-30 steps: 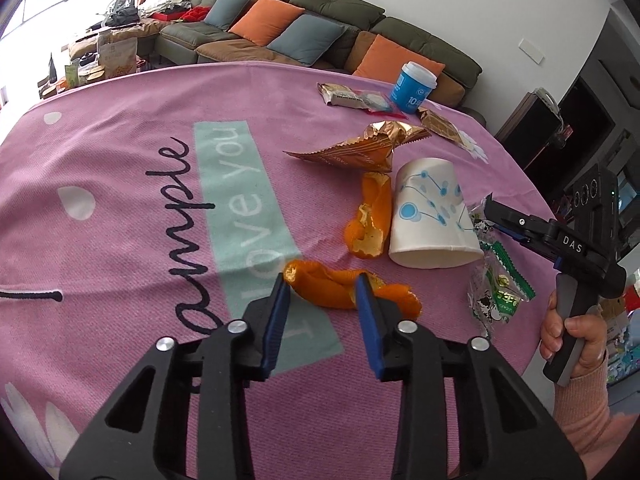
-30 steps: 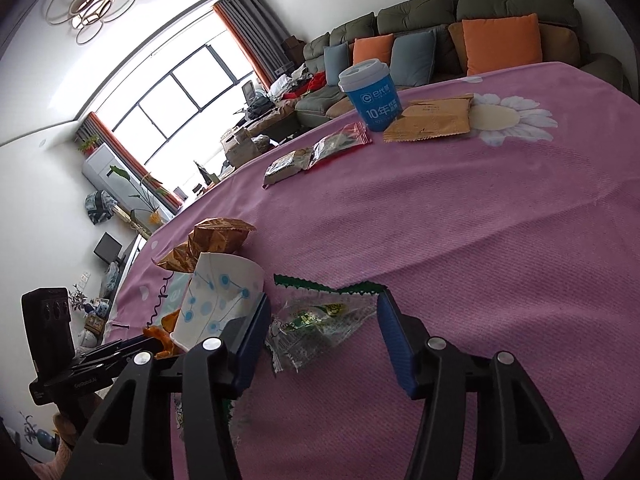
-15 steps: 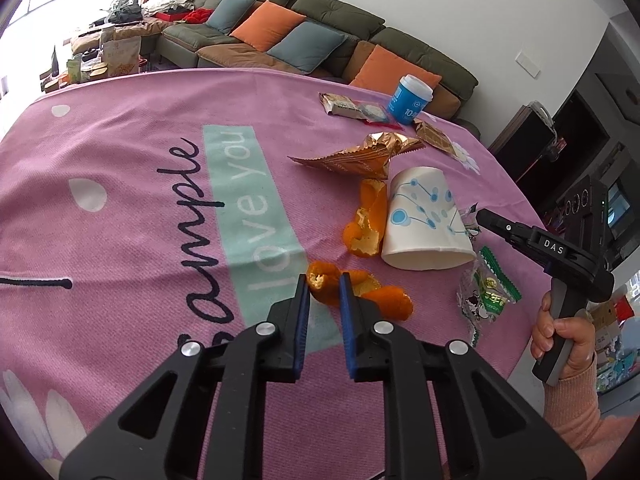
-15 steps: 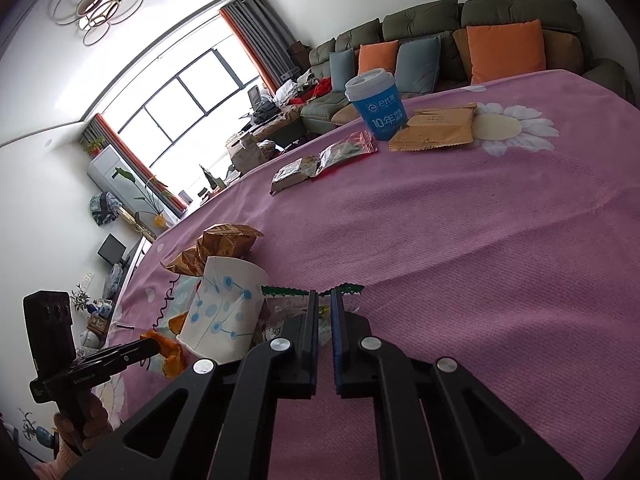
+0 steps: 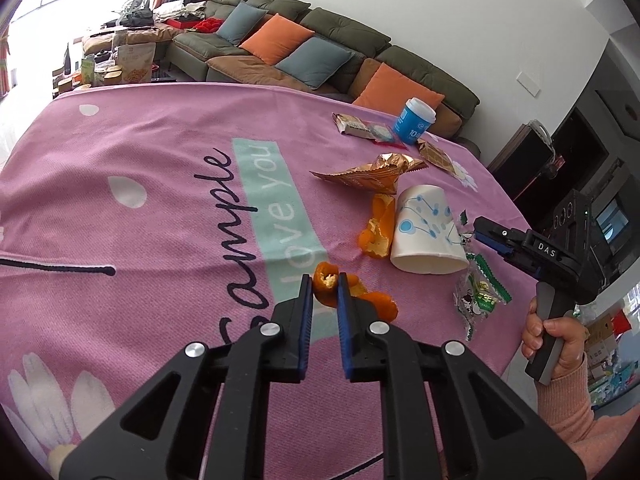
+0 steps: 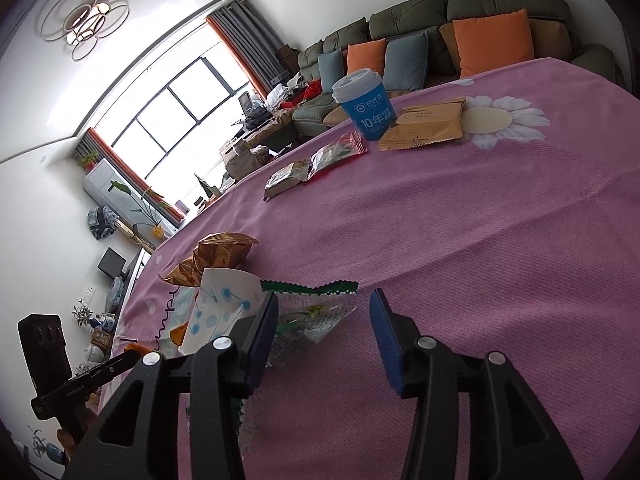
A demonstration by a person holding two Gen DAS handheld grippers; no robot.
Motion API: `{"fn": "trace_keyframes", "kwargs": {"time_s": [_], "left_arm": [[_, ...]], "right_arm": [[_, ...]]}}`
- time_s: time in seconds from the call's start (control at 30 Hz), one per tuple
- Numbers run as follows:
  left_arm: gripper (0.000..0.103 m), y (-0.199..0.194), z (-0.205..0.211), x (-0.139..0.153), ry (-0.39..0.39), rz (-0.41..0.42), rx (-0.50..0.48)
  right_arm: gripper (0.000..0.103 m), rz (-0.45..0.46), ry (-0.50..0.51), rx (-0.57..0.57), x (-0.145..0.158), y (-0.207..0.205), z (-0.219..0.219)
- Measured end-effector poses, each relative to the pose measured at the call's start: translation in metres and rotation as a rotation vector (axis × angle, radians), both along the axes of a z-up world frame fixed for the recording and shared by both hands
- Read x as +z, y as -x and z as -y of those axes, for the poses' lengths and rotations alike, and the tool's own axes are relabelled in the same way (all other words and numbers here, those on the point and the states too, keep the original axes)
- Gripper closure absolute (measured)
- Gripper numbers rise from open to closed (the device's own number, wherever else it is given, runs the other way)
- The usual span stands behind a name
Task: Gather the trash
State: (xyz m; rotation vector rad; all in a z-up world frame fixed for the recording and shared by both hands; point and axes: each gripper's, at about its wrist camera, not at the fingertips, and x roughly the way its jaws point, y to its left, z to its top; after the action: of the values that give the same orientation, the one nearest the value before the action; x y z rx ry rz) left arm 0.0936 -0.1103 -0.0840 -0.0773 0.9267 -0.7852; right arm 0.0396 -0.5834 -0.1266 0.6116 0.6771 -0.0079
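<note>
While a pink tablecloth (image 5: 120, 152) printed with dark script and white daisies fills both views, the left gripper (image 5: 323, 292) is seen with its blue pads drawn narrow, pinched on one end of a curled orange peel (image 5: 326, 286); the rest of that peel trails onto the cloth just to the right. Its jaws have just been closing, with the peel between them. A second orange peel (image 5: 376, 228) is laid against a tipped-over white paper cup (image 5: 426, 236) patterned with blue dots. Beyond the cup, a crumpled gold wrapper (image 5: 368, 174) is seen, and farther back a blue lidded cup (image 5: 412, 120) stands upright among flat snack packets.

The right gripper (image 6: 324, 320) is held by a hand (image 5: 554, 340) in a pink sleeve. Its jaws have just been opening and are set moderately wide, with a clear, green-edged wrapper (image 6: 316, 308) lying on the cloth between them. Contact between the left pad and this wrapper cannot be judged. A green sofa (image 5: 340, 36) with orange and grey cushions is seen behind the table.
</note>
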Motion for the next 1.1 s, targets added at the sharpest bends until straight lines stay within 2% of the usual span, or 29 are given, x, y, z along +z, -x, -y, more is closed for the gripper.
{"fn": "trace_keyframes", "kwargs": {"time_s": [0.23,0.27,0.33,0.43,0.53,1.03,1.1], "left_arm": [[0.091,0.001,-0.007,0.0,0.004,0.001,0.011],[0.091,0.001,-0.007,0.0,0.005,0.001,0.012],[0.091,0.002,-0.009,0.0,0.006,0.003,0.013],[0.091,0.004,-0.011,0.0,0.007,0.005,0.018],[0.091,0.004,-0.016,0.001,0.011,0.004,0.027],[0.091,0.006,-0.044,0.007,0.041,0.015,0.064],[0.091,0.007,-0.047,0.009,0.045,0.021,0.069]], "right_arm": [[0.057,-0.026,-0.013,0.036,-0.008,-0.005,-0.011],[0.062,-0.026,-0.012,0.035,-0.007,-0.005,-0.012],[0.085,-0.028,-0.019,0.048,-0.008,-0.006,-0.013],[0.098,-0.03,-0.015,0.058,-0.01,-0.007,-0.015],[0.101,-0.015,-0.023,0.05,-0.009,-0.006,-0.014],[0.101,0.075,0.049,0.02,0.025,-0.001,-0.016],[0.095,0.062,0.042,0.026,0.026,-0.005,-0.016]]}}
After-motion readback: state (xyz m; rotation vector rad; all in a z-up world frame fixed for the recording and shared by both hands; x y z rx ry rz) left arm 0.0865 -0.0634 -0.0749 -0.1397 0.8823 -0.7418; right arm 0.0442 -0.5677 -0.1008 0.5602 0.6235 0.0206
